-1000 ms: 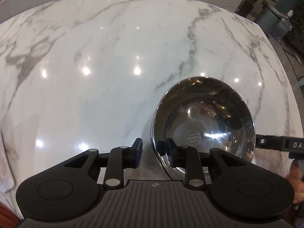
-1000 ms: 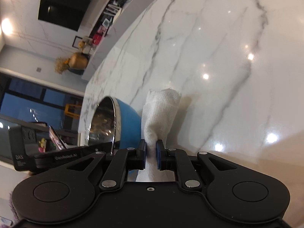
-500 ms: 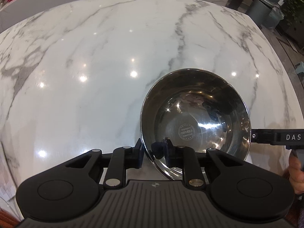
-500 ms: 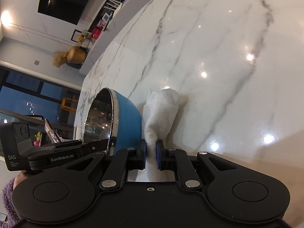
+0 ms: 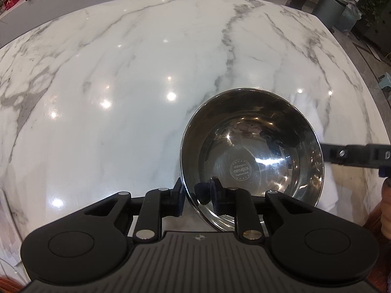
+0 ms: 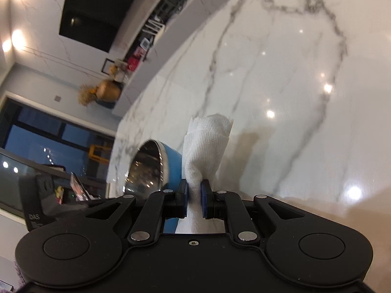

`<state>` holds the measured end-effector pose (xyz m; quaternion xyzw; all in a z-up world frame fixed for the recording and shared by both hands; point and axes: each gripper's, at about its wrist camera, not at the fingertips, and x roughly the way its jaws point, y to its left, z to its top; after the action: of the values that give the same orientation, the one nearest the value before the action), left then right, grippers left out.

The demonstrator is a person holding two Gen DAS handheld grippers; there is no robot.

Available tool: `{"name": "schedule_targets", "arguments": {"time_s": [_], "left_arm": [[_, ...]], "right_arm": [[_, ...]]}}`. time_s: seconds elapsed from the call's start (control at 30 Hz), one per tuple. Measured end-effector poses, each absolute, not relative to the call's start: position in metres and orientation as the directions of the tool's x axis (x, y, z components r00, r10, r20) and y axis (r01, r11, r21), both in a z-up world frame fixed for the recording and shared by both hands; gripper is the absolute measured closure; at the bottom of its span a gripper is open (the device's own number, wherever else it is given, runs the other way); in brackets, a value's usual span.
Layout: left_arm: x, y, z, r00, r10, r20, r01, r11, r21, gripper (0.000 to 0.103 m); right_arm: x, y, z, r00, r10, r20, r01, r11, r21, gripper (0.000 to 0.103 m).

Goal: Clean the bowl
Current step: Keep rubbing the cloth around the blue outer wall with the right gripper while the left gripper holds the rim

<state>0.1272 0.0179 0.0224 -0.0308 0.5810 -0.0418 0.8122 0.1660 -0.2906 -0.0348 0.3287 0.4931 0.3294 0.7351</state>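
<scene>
A steel bowl (image 5: 251, 151) with a blue outside (image 6: 172, 166) is tilted up off the marble table (image 5: 122, 85). My left gripper (image 5: 196, 196) is shut on the bowl's near rim, one finger inside and one outside. My right gripper (image 6: 194, 193) is shut on a folded white paper towel (image 6: 207, 144), held just right of the bowl's blue outer wall. The towel shows blurred behind the bowl in the left wrist view (image 5: 315, 127). The right gripper's body (image 5: 354, 156) shows at the bowl's right rim.
The marble table (image 6: 293, 73) stretches wide around the bowl. Its far and right edges (image 5: 354, 56) drop to the floor, with bins and plants (image 5: 337, 7) beyond. A counter with a vase (image 6: 107, 92) lies past the table in the right wrist view.
The bowl has tilted further up in my left gripper, its opening facing me more. My right gripper with the towel has risen off the table beside the bowl.
</scene>
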Motion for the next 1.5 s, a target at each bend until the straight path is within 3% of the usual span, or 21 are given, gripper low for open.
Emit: {"name": "schedule_targets", "arguments": {"time_s": [0.23,0.67,1.0,1.5], "left_arm": [[0.129,0.017,0.022,0.332,-0.116,-0.936,0.067,0.993,-0.099,0.083],[0.13,0.017,0.022,0.337,-0.109,-0.935,0.057,0.994,-0.095,0.084],[0.131,0.017,0.023,0.329,-0.109,-0.938,0.078,0.993,-0.088,0.083],[0.13,0.017,0.024,0.322,-0.111,-0.94,0.107,0.991,-0.08,0.084]], "right_arm": [[0.167,-0.292,-0.035,0.308,0.807,-0.505,-0.159,0.567,0.809,0.093],[0.164,-0.27,-0.048,0.196,0.77,-0.607,-0.175,0.637,0.751,0.093],[0.165,-0.264,-0.044,0.188,0.768,-0.612,-0.185,0.64,0.746,0.093],[0.179,-0.283,-0.025,0.311,0.802,-0.509,-0.194,0.578,0.792,0.093]]}}
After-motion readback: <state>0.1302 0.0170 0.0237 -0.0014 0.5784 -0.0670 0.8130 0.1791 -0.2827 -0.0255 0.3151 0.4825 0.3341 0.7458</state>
